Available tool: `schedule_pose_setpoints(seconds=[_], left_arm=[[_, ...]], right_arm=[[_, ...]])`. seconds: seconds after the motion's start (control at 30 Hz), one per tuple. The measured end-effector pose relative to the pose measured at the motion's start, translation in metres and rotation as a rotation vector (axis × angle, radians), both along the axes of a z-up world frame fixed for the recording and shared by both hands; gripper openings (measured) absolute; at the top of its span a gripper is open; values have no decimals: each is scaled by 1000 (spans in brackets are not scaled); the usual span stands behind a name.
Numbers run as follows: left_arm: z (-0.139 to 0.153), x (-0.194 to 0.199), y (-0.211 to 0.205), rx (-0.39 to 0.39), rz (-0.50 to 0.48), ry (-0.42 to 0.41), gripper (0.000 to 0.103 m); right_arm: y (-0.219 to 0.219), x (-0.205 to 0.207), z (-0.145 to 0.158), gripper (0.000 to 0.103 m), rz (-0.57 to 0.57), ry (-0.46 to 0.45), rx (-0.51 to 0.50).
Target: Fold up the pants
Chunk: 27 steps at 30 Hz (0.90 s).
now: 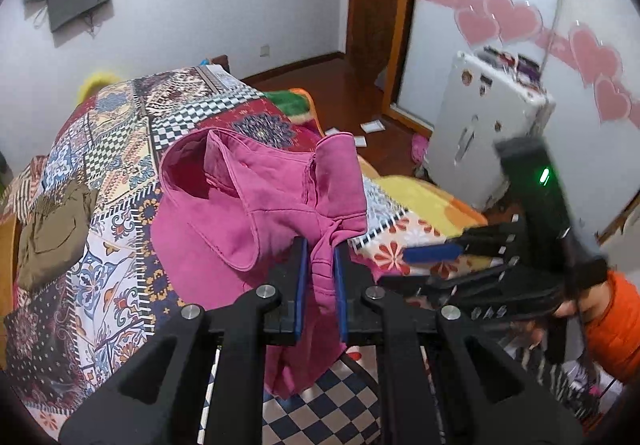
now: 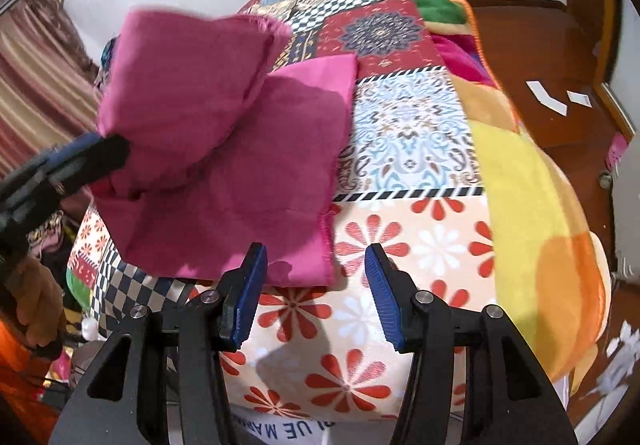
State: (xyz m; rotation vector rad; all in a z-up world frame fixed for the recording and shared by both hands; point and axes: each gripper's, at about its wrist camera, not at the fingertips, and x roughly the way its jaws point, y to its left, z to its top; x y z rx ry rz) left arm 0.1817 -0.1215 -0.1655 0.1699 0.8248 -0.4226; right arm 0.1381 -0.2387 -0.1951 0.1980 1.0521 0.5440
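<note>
Bed (image 2: 416, 133), covered by a patchwork quilt (image 1: 120, 149) of checkered, floral and medallion panels; a yellow and orange blanket (image 2: 520, 205) lies along its right edge, as the right wrist view shows it.

Pants (image 1: 224, 213), magenta, lying on the quilt near the bed's near edge. In the left wrist view the open waistband faces up and a bunched fold of cloth rises toward the camera. In the right wrist view one part lies flat on the quilt while another part is lifted above it and appears blurred.

Olive garment (image 1: 52, 233), crumpled on the quilt at the bed's left edge, well apart from the pants.

Left tool (image 1: 320, 273), closed on a gathered fold of the pants; the cloth fills the gap between the two blue pads (image 1: 301, 285) and hangs below them.

Right tool (image 2: 316, 297), open, its blue pads spread wide with nothing between them; it sits just above the bed's near edge, close to the flat hem of the pants. In the left wrist view it appears blurred at the right, held by a hand in an orange sleeve (image 1: 616, 321).
</note>
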Motion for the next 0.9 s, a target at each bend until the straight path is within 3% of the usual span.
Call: schedule_pose_setpoints(seconds=[0.23,0.5,0.7,0.9], left_arm=[[-27,1,-19,66,-54,63,12],[-52,11,-28,87,-70,160,13],[-57,15,-25,63,-65,196,18],[-47,14,-15,-11,-48,211,27]], right_arm=[[-15,-1,12,48,-64,-34,19],[-30,-1,21,48,-107,-57,8],[-31,-2,26,48,-116,-69,10],[-28,0,37,48,-109,-101,9]])
